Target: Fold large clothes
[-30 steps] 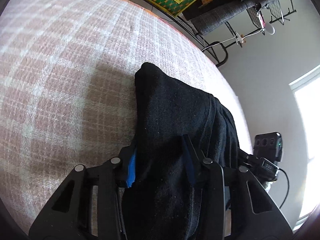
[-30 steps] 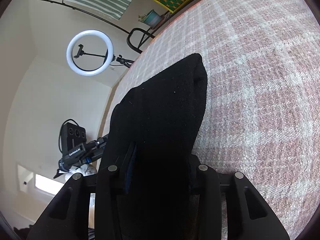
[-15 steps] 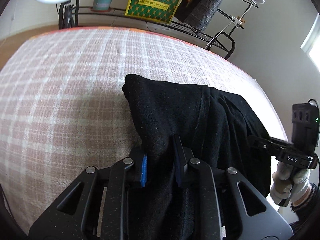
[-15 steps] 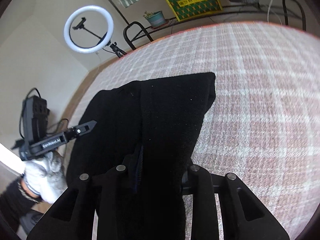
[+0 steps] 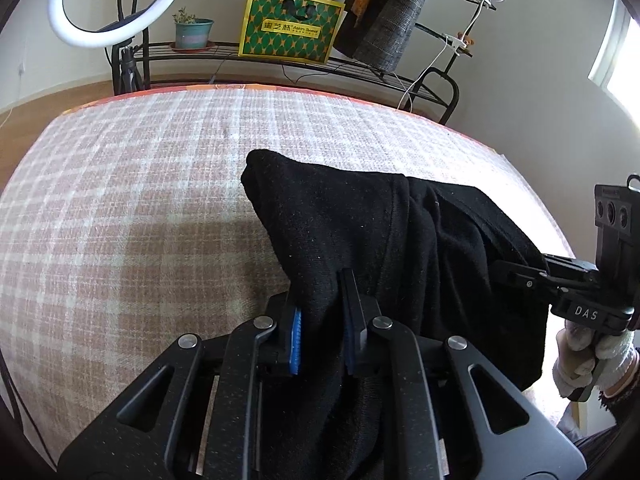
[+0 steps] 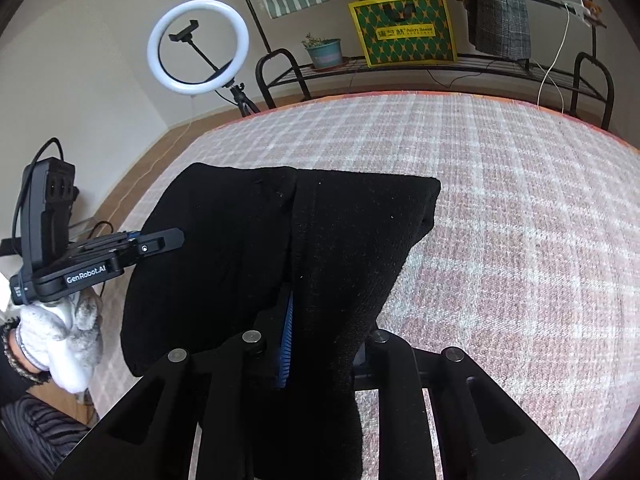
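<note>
1. We hold the black garment in both tools: the left tool is clamped on a bunch of the cloth at lower centre of the left wrist view, and the right tool is clamped on it at lower centre of the right wrist view.

2. The garment hangs from the two grips and drapes forward over the plaid bed. Its far end reaches the middle of each frame; whether that end touches the bed we cannot tell.

3. We judge the fold to be partly done. The cloth shows doubled layers and a seam running down it, yet it is bunched, not laid flat.

4. What seems left is to lower it onto the bed, smooth it, make the closing fold and let go.

5. Against the frame a second ago, both views have tilted up. The ring light now sits at the upper left and the green box at top centre, squarely in view.

6. The garment now spreads wider between us, and each tool shows plainly in the other's view, the right one at the right edge, the left one at the left edge.
</note>
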{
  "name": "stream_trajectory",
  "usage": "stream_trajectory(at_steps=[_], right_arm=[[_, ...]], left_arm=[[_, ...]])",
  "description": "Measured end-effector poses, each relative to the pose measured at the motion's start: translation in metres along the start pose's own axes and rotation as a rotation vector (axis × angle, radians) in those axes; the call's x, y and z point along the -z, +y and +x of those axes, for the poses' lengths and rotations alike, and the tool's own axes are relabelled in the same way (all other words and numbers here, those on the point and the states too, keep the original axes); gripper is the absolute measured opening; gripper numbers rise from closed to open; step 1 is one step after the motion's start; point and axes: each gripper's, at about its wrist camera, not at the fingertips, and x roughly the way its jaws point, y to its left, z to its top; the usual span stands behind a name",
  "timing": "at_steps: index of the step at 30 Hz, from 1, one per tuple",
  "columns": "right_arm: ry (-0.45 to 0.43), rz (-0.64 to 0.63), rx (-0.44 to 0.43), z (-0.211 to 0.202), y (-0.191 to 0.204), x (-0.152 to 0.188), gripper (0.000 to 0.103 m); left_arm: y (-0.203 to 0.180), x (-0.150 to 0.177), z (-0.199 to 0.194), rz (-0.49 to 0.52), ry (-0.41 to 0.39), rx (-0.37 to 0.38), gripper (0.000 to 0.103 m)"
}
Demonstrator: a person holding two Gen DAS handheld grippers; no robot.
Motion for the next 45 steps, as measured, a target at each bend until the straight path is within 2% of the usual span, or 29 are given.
stream_trajectory(at_steps=[12, 14, 16, 18, 19, 21, 22, 24, 25, 26, 27, 28, 30, 34, 36, 37, 38, 41, 45], right_arm=[[-0.031, -0.036, 0.025, -0.034, 0.000, 0.004, 0.009], [-0.031, -0.013, 0.002, -0.039, -0.006, 0.004, 0.008], [0.008, 0.043, -0.080, -0.034, -0.016, 0.005, 0.009], [0.034, 0.090, -0.107, -0.029, -0.024, 0.008, 0.014], [0.040, 0.112, -0.119, -0.027, -0.028, 0.012, 0.015], [0.052, 0.173, -0.152, -0.024, -0.040, 0.022, 0.031], [0.066, 0.209, -0.160, -0.020, -0.048, 0.029, 0.034], [0.098, 0.265, -0.168, -0.012, -0.061, 0.041, 0.036], [0.104, 0.290, -0.182, -0.008, -0.066, 0.046, 0.036], [0.100, 0.337, -0.215, -0.004, -0.073, 0.052, 0.041], [0.087, 0.371, -0.253, -0.001, -0.079, 0.056, 0.042], [0.066, 0.413, -0.300, 0.001, -0.085, 0.059, 0.043], [0.047, 0.461, -0.366, 0.006, -0.091, 0.059, 0.045], [0.019, 0.476, -0.411, 0.021, -0.086, 0.050, 0.044], [0.020, 0.458, -0.407, 0.026, -0.077, 0.044, 0.044], [0.022, 0.454, -0.394, 0.029, -0.073, 0.042, 0.042], [0.022, 0.453, -0.383, 0.028, -0.070, 0.041, 0.037], [0.015, 0.382, -0.301, 0.018, -0.062, 0.036, 0.029], [-0.007, 0.232, -0.181, -0.005, -0.040, 0.026, 0.027]], left_arm=[[-0.039, -0.014, -0.021, 0.042, -0.045, 0.039, 0.008], [-0.049, -0.018, -0.021, 0.075, -0.053, 0.033, 0.008], [-0.046, -0.021, -0.014, 0.043, -0.025, 0.047, 0.008], [-0.035, -0.023, -0.007, 0.009, 0.020, 0.071, 0.009], [-0.025, -0.024, -0.003, -0.011, 0.037, 0.057, 0.009], [0.003, -0.025, 0.004, -0.088, 0.060, 0.074, 0.018], [0.014, -0.025, 0.010, -0.117, 0.093, 0.100, 0.025], [0.032, -0.022, 0.020, -0.173, 0.136, 0.136, 0.028], [0.041, -0.019, 0.025, -0.206, 0.150, 0.155, 0.037], [0.049, -0.015, 0.033, -0.242, 0.175, 0.183, 0.047], [0.055, -0.012, 0.039, -0.268, 0.198, 0.210, 0.050], [0.062, -0.009, 0.047, -0.301, 0.221, 0.246, 0.051], [0.069, -0.006, 0.052, -0.349, 0.208, 0.302, 0.051], [0.069, -0.007, 0.063, -0.397, 0.206, 0.379, 0.051], [0.063, -0.007, 0.065, -0.379, 0.203, 0.373, 0.048], [0.059, -0.008, 0.064, -0.361, 0.194, 0.356, 0.040], [0.055, -0.008, 0.065, -0.359, 0.201, 0.350, 0.035], [0.042, -0.010, 0.056, -0.323, 0.168, 0.297, 0.030], [0.018, -0.020, 0.038, -0.262, 0.112, 0.269, 0.023]])
